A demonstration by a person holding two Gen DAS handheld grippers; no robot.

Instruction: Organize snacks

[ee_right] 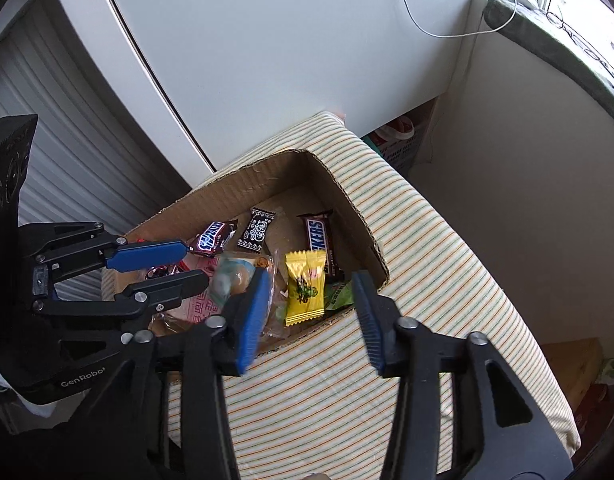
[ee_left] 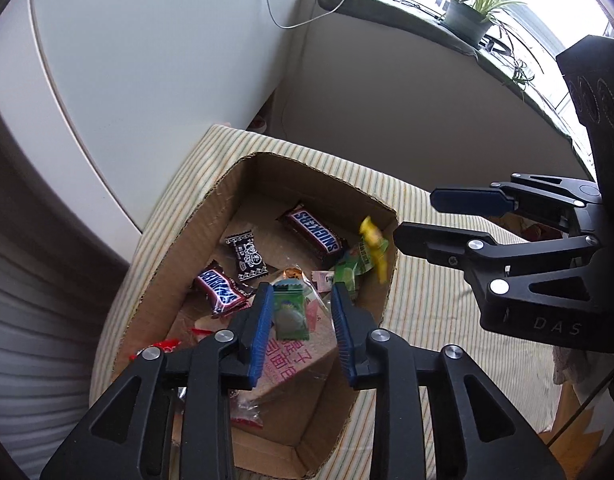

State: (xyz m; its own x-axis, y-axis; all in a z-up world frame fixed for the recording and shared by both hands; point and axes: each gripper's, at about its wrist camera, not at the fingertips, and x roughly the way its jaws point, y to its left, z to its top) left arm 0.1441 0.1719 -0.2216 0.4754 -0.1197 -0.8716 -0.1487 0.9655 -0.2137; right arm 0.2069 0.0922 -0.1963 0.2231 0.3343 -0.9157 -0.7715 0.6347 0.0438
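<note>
An open cardboard box [ee_left: 211,236] [ee_right: 267,172] stands on a striped cloth and holds several snacks: two Snickers bars [ee_left: 315,234] [ee_right: 321,240], a black packet [ee_left: 247,256] [ee_right: 258,229] and a pink packet [ee_left: 295,356]. A small green packet [ee_left: 291,312] hangs between my left gripper's [ee_left: 301,296] open fingers over the box, touching neither pad clearly. A yellow candy [ee_right: 304,288] [ee_left: 374,246] is blurred in mid-air over the box's near edge, in front of my open, empty right gripper [ee_right: 309,282].
The striped cloth [ee_right: 419,240] covers a raised surface with drop-offs on the right and far sides. A white cabinet [ee_right: 267,40] stands behind the box. A windowsill holds a potted plant [ee_left: 467,16] and cables.
</note>
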